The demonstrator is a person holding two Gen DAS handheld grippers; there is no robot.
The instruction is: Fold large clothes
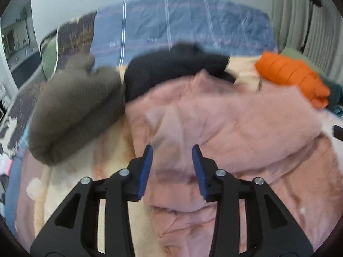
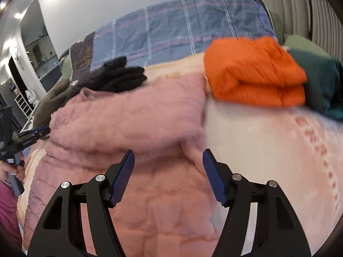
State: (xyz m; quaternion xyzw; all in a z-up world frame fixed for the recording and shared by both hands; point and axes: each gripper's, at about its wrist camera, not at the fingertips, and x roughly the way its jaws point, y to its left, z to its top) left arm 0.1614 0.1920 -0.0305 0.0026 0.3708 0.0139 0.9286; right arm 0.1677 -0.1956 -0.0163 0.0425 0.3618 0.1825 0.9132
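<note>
A large fluffy pink garment (image 1: 225, 128) (image 2: 128, 117) lies spread and partly doubled over on a pale blanket (image 2: 268, 145) on the bed. My left gripper (image 1: 172, 150) hovers over its near part, open, with nothing between the blue pads. My right gripper (image 2: 169, 152) is also open, wider, above the garment's right edge where a fold hangs down. In the right wrist view the left gripper (image 2: 32, 135) shows at the far left by the garment's left edge, held by a hand (image 2: 15, 171).
A folded orange puffer jacket (image 1: 293, 79) (image 2: 255, 70) sits at the back right beside a teal garment (image 2: 321, 81). A black garment (image 1: 171, 68) (image 2: 120, 77) and a brown fleece (image 1: 75, 107) (image 2: 51, 100) lie at the back left. A blue plaid quilt (image 1: 182, 25) lies behind.
</note>
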